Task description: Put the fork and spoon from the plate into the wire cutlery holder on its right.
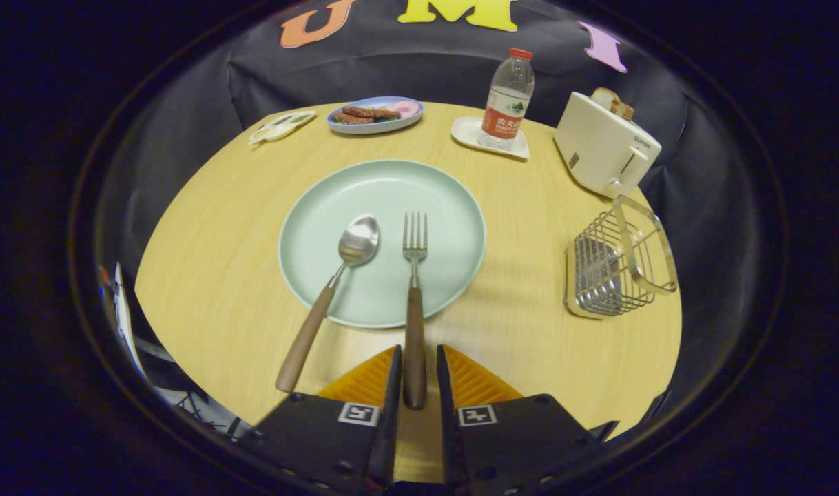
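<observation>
between gripper (417,372) fingers, wooden-handled fork (414,289)

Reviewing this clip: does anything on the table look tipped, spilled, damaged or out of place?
Nothing spilled or damaged. The wire cutlery holder seems to lean, though the fisheye may cause that. The fork and spoon rest on the plate, handles overhanging; the tongs straddle the fork's handle with small gaps either side.

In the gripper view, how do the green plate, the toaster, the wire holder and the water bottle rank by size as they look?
1. Green plate, clearly largest.
2. Toaster and wire holder look alike; the holder is nearer, so no ranking.
3. Water bottle, smallest, though farthest.
The gripper fingers flank the fork handle, a small gap each side.
</observation>
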Motion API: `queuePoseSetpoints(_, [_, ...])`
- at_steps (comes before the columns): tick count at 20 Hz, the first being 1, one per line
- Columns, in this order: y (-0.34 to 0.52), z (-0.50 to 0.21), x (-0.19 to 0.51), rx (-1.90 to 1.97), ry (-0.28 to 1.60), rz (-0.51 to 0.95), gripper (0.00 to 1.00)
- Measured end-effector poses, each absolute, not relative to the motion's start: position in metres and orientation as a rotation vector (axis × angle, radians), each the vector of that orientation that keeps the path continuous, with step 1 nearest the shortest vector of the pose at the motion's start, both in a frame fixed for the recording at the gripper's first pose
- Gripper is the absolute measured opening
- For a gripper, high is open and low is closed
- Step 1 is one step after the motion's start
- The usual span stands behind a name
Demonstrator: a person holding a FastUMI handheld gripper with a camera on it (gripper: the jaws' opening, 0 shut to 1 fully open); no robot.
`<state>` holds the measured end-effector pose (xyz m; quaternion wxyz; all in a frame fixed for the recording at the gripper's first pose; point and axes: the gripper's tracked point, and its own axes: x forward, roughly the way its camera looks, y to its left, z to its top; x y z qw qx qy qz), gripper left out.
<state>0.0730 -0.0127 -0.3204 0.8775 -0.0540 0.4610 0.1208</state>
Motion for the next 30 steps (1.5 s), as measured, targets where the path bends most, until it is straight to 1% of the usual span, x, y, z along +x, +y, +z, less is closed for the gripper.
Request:
queuePoseSetpoints(1, [-0.012, -0.327, 0.073, -0.117, 0.968, 0.256, 0.13])
queuePoseSetpoints(2, [-0.011, -0.323, 0.072, -0.118, 0.972, 0.264, 0.13])
queuePoseSetpoints(3, [-0.012, -0.323, 0.071, -0.113, 0.981, 0.27, 0.08])
queuePoseSetpoints(11, [-0.021, -0.275, 0.063, -0.049, 0.935, 0.302, 0.08])
queuePoseSetpoints(13, [-0.021, -0.262, 0.058, -0.032, 0.916, 0.324, 0.05])
queuePoseSetpoints(20, [-0.039, -0.223, 0.043, -0.012, 0.889, 0.333, 0.04])
queuePoseSetpoints(24, [-0.075, -0.205, 0.049, -0.017, 0.864, 0.263, 0.04])
queuePoseSetpoints(30, [-0.135, -0.19, 0.055, 0.067, 0.876, 0.141, 0.04])
